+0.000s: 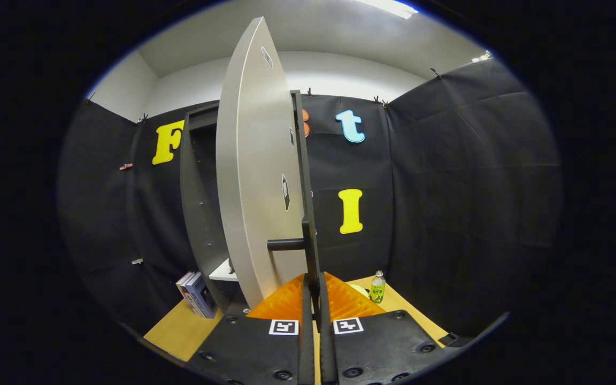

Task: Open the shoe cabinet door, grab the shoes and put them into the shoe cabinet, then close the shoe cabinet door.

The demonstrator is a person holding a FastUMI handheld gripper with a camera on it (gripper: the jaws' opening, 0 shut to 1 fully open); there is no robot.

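Gripper (316, 286): fingers brought together on the near edge of the cabinet door (254, 176), clamped so it can be swung.
Door: held half open, cabinet (198, 203) exposed at left.
Handle (285, 245): left ungripped, just above the fingers.
Shoes: position cannot be told.

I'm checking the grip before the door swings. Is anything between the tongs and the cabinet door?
Nothing visible. The tongs are shut on the cabinet door at its front edge, just below the handle; the door stands open.

Tongs (316, 299) with square coded tags, dark screwed housing plates.
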